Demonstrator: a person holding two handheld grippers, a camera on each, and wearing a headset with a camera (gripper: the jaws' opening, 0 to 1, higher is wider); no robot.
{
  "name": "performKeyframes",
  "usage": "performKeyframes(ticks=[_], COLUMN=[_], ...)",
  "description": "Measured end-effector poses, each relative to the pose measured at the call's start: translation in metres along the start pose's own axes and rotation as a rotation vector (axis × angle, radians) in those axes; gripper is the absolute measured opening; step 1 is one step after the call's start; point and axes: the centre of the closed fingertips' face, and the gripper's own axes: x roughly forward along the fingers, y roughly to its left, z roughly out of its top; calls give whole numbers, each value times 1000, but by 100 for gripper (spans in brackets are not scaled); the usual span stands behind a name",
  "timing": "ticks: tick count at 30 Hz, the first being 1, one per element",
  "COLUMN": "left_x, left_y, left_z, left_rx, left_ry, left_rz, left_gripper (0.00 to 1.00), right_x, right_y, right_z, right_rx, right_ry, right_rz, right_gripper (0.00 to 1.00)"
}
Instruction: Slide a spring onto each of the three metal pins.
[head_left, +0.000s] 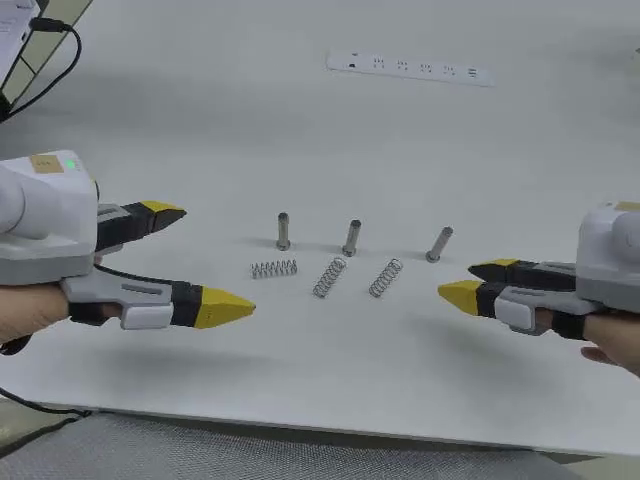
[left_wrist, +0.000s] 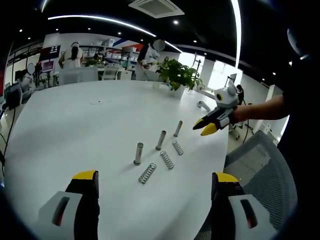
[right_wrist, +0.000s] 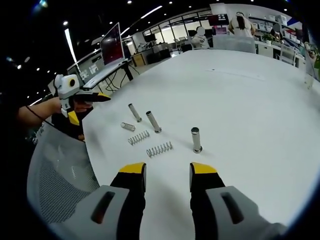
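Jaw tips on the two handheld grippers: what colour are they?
Yellow on both the left gripper and right gripper; clearest in the head view.

We read no text, label or number in any view. Marks on the power strip (head_left: 410, 68) are too small to make out.

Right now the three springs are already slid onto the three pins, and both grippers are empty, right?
No. The springs lie on the table beside the pins, as the head view shows. The left gripper and right gripper are empty.
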Motion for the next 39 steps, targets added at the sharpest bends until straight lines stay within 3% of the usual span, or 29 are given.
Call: performKeyframes(ticks=[16,23,29,39], left_x=[-3,-5,-5,-6], left_y=[1,1,1,1], left_z=[-2,-3,-3,-4], left_rx=[-4,-8,-8,-10], left_ry=[2,0,-3,-7], left_rz=[3,7,6,3], left_gripper=[90,90,90,89], right_x=[33,42,46,55], right_y=[29,32,28,13], right_z=[-7,-1,-3,1], right_rx=[55,111,137,429], right_ry=[113,114,129,80], right_rz=[61,54,15,-73], right_gripper=[30,29,28,27])
